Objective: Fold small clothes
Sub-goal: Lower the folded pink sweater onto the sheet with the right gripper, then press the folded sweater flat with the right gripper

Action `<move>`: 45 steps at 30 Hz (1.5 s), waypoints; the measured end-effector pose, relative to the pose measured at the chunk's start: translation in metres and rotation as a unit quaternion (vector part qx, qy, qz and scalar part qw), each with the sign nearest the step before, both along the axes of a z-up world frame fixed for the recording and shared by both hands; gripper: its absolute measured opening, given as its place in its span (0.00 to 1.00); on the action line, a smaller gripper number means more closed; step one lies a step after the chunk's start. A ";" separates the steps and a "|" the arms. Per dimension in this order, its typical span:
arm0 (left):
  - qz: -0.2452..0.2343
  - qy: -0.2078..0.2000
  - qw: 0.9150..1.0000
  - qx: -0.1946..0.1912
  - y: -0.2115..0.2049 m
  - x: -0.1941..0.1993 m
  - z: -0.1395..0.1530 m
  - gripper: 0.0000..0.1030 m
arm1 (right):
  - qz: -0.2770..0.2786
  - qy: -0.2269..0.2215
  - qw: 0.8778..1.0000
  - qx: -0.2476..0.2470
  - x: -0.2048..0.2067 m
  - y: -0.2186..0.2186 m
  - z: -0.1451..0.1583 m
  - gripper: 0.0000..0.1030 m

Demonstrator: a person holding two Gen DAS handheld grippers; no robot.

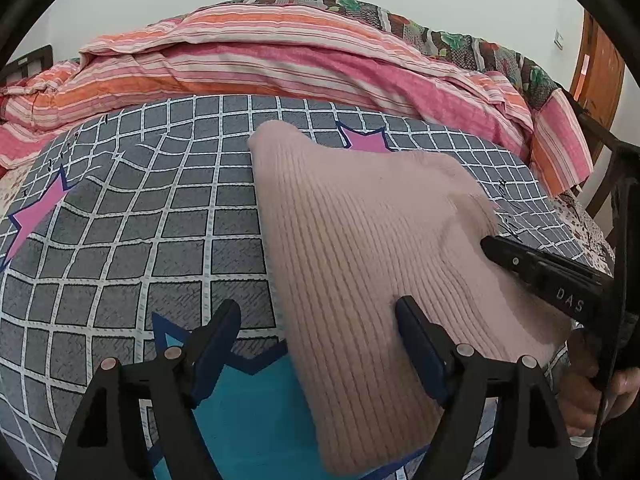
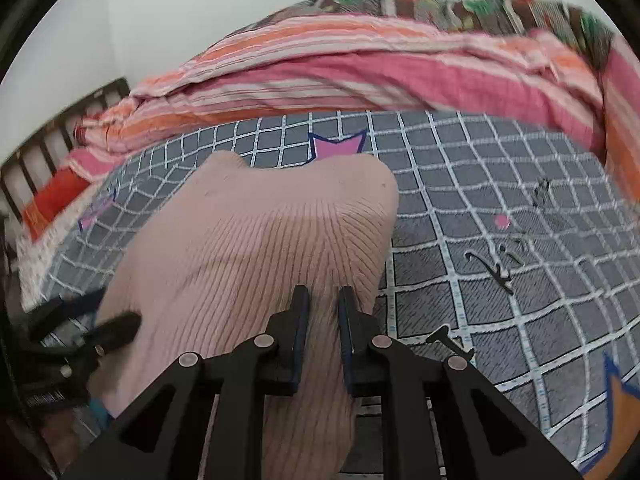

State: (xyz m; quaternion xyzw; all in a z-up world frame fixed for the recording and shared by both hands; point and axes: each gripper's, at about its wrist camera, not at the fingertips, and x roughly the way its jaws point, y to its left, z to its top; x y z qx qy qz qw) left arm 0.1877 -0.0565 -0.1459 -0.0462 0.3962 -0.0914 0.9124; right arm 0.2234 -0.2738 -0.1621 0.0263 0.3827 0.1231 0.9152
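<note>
A pale pink ribbed knit garment (image 1: 360, 232) lies on the grey grid bed sheet (image 1: 160, 220), its near part raised in a fold. My left gripper (image 1: 316, 320) stands wide open over the garment's left edge, one finger above the sheet and the other resting on the knit. My right gripper (image 1: 492, 248) comes in from the right and bites into the garment's right side. In the right wrist view the right gripper (image 2: 323, 300) is shut on a pinch of the pink garment (image 2: 248, 240), and the left gripper (image 2: 96, 314) shows at the lower left by the fabric's edge.
A rumpled pink and orange striped quilt (image 1: 280, 52) is heaped along the far side of the bed, a patchwork cover behind it. A dark slatted bed end (image 2: 52, 148) stands at the left. A wooden door (image 1: 600, 68) and a person's hand (image 1: 580, 392) are at the right.
</note>
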 end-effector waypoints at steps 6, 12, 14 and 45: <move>-0.001 0.006 1.000 -0.011 0.003 0.000 0.000 0.78 | -0.003 0.032 0.998 0.051 0.002 -0.012 0.001 0.14; -0.009 0.020 0.999 -0.028 0.017 0.006 0.018 0.77 | 0.012 0.034 0.998 0.056 0.003 -0.009 0.025 0.17; 0.002 0.004 1.000 -0.011 0.017 0.014 0.030 0.77 | 0.008 0.008 0.999 0.050 0.005 -0.004 0.039 0.20; 0.018 -0.020 0.999 0.018 0.006 0.045 -0.008 0.86 | -0.010 -0.002 1.000 -0.016 0.041 0.018 -0.016 0.28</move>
